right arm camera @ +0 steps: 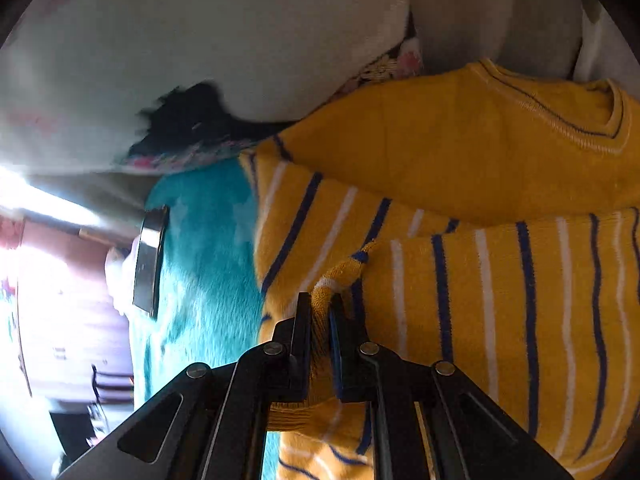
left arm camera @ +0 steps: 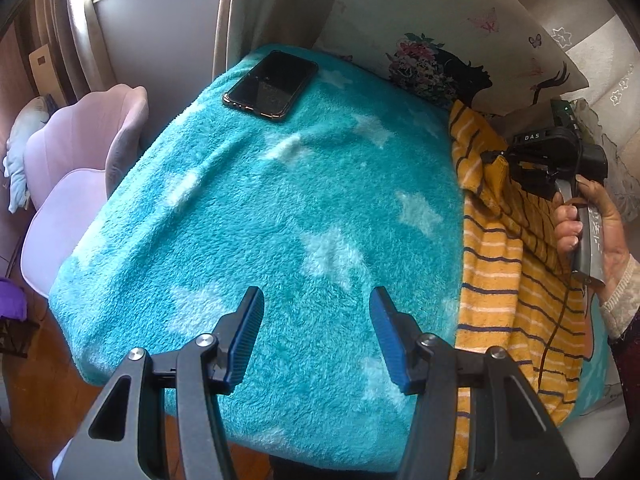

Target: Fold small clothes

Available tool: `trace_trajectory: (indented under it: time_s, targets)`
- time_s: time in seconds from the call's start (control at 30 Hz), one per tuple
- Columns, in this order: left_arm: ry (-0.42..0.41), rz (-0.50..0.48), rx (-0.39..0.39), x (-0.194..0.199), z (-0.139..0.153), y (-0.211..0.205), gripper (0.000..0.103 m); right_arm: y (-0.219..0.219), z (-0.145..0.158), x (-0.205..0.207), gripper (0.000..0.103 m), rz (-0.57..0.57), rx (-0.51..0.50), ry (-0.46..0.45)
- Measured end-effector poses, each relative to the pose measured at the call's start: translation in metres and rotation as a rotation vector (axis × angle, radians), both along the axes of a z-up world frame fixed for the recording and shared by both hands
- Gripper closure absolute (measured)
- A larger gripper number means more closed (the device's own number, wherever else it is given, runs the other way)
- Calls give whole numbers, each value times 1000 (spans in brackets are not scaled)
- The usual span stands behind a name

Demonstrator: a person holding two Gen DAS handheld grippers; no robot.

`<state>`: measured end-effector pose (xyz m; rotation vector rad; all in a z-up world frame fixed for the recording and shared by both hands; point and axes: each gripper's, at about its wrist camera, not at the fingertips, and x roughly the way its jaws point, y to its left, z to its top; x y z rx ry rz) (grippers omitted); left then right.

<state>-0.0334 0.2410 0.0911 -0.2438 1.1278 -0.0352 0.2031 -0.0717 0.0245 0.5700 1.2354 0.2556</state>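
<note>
A yellow sweater (left arm camera: 500, 264) with navy and white stripes lies bunched along the right side of a teal starred blanket (left arm camera: 260, 220). My right gripper (left arm camera: 494, 158) is shut on a fold of the sweater and holds it raised; in the right wrist view the gripper (right arm camera: 320, 304) pinches yellow knit (right arm camera: 460, 280) between its fingers, with the collar (right arm camera: 580, 128) at upper right. My left gripper (left arm camera: 316, 300) is open and empty, hovering over the blanket's near part, left of the sweater.
A black phone (left arm camera: 270, 84) lies on the blanket's far left corner, also in the right wrist view (right arm camera: 150, 256). A floral pillow (left arm camera: 440, 52) leans behind the sweater. A pink chair (left arm camera: 80, 168) stands left of the blanket.
</note>
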Motion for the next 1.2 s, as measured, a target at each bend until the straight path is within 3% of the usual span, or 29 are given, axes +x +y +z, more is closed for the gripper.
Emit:
trace_trajectory:
  time_s: [0.13, 0.2, 0.27, 0.3, 0.4, 0.53, 0.7, 0.87, 1.03, 1.13, 1.2]
  targets:
    - [3, -12, -5, 3, -2, 0, 49, -10, -6, 12, 87, -78, 84, 8]
    - [3, -22, -5, 4, -1, -3, 49, -11, -5, 17, 60, -86, 137, -1]
    - [5, -35, -3, 5, -2, -7, 49, -4, 3, 19, 47, -68, 167, -26]
    - [7, -47, -3, 5, -2, -10, 48, 1, 8, 20, 46, -48, 157, -41]
    - [10, -65, -4, 4, -2, -20, 48, 15, 28, 18, 46, 25, 66, -92]
    - [2, -86, -5, 0, 1, -35, 48, 6, 41, -6, 45, 35, 54, -118]
    - [31, -121, -51, -7, -8, -59, 45, -43, 42, -63, 46, 56, 16, -114]
    - [86, -127, -108, -16, -24, -83, 45, -131, 46, -149, 46, 11, -56, -112]
    - [131, -114, -189, -27, -41, -102, 45, -208, 32, -237, 45, -102, -166, -76]
    - [154, -103, -238, -37, -52, -112, 45, -241, 8, -280, 45, -127, -131, -16]
    - [126, -89, -226, -45, -52, -116, 45, -251, -13, -304, 45, -134, -89, 22]
